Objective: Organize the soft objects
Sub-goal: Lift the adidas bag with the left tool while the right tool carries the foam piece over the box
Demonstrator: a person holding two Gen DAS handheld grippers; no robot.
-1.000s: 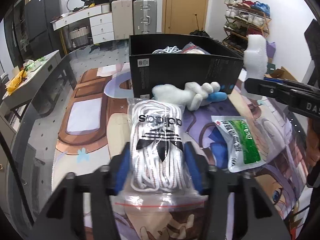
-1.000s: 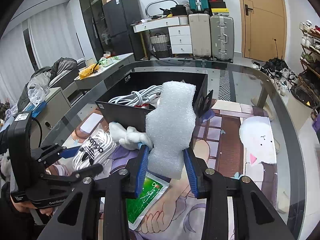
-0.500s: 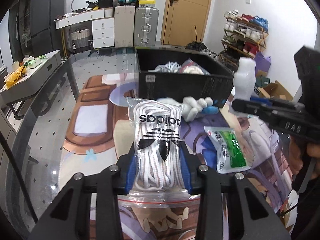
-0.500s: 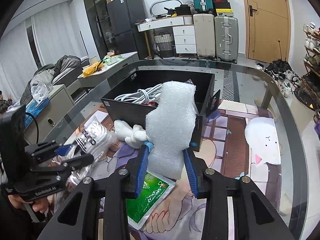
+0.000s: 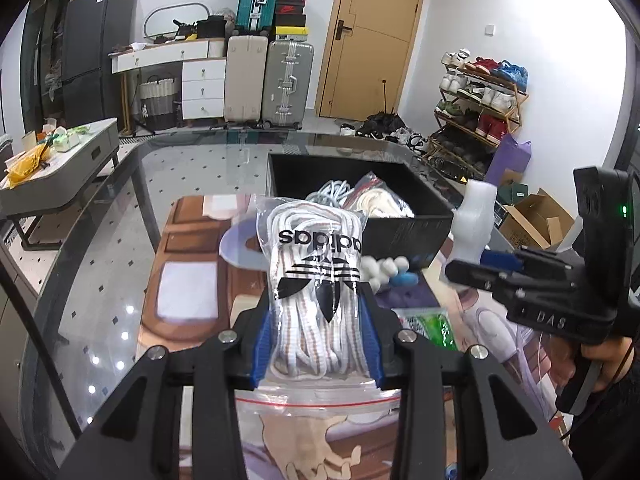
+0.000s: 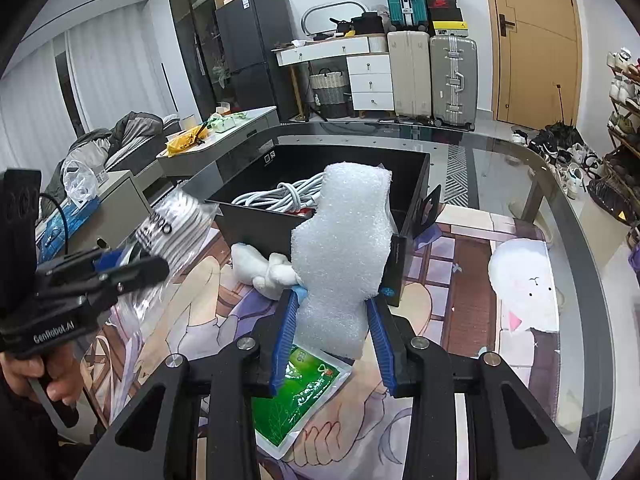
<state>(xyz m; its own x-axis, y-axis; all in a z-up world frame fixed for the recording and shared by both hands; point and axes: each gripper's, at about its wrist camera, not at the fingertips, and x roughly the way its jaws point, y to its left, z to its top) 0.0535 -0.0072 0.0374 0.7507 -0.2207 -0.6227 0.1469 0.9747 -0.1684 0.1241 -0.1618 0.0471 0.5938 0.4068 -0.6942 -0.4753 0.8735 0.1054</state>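
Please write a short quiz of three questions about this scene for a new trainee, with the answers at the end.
1. True or false: the right gripper is shut on the white foam piece.
2. What does the left gripper hold? A) a zip bag of white laces B) the green packet C) a suitcase
3. Fill in: the plush toy lies on the mat, outside the black ____.

Key: 1 true; 2 A; 3 box.

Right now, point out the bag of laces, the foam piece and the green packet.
bag of laces (image 5: pixel 318 280), left wrist view, on the black trefoil logo.
foam piece (image 6: pixel 344 240), right wrist view, on its middle.
green packet (image 6: pixel 298 396), right wrist view, on its green face.
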